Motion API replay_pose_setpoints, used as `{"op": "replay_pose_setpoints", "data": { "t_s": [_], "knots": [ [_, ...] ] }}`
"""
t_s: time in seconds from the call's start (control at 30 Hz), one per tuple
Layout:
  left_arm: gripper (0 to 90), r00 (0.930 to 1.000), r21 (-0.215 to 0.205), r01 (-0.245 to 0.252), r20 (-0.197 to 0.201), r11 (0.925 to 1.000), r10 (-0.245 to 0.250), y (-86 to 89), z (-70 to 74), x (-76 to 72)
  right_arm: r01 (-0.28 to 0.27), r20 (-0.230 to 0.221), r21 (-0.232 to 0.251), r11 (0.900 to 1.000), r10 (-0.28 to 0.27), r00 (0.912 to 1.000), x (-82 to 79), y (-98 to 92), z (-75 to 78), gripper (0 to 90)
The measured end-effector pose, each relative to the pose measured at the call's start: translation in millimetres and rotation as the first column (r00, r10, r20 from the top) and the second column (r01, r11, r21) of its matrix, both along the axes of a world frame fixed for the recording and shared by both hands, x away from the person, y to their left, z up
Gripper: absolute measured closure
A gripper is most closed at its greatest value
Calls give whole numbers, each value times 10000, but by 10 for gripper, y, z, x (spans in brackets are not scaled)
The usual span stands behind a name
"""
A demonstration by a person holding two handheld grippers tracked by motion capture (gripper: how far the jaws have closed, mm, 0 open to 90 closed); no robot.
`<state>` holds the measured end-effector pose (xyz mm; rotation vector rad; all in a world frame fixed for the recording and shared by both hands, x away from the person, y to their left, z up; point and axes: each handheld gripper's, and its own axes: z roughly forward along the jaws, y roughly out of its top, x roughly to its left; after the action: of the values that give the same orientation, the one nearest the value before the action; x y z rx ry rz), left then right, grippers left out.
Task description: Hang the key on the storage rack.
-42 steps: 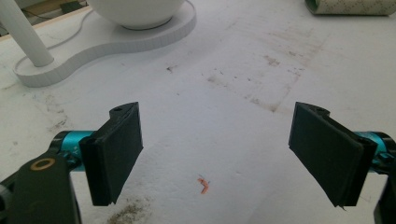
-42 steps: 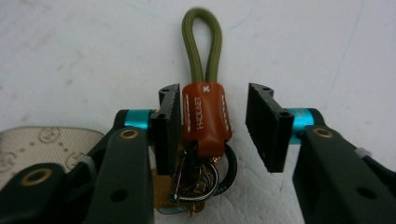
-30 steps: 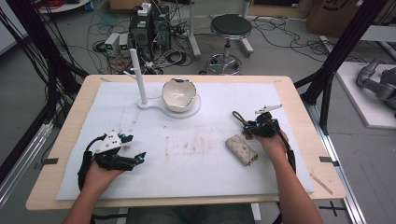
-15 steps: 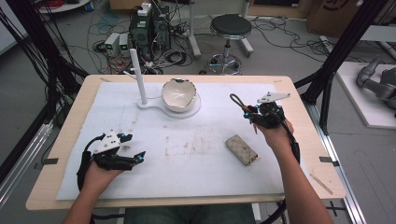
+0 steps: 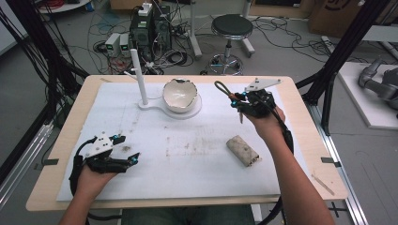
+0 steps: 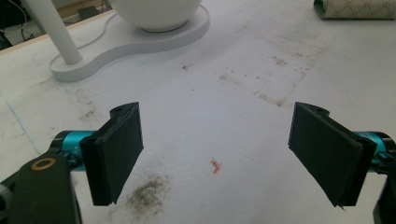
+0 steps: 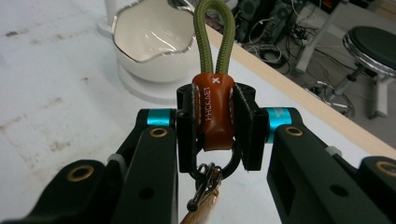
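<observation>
Grey floor (cable-strewn) with a black stool.

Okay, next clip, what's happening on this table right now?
A person works with a claw in each hand. The right claw is shut on a keychain by its orange leather tab, held above the table near the white bowl on its stand. The left claw rests open over the mat. A rolled pouch lies untouched.

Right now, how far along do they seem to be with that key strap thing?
Picked up: the right gripper is clamped on the keychain, its green loop raised near the white post and bowl. Probably hanging it is left. The left gripper rests open.
</observation>
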<state>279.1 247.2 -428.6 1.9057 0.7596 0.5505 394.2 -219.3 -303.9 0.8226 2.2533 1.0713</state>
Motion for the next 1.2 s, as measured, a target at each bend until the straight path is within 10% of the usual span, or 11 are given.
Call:
{"op": "replay_pose_setpoints", "data": {
  "t_s": [0.43,1.2],
  "knots": [
    [177,9973,153,-721,110,9973,719,279,-14,-215,-1168,237,-238,9929,1173,9928,214,711,194,731],
    [178,9929,366,-1171,241,9925,1162,425,-18,-311,-2862,737,-817,9547,2922,9535,545,2160,394,731]
  ]
}}
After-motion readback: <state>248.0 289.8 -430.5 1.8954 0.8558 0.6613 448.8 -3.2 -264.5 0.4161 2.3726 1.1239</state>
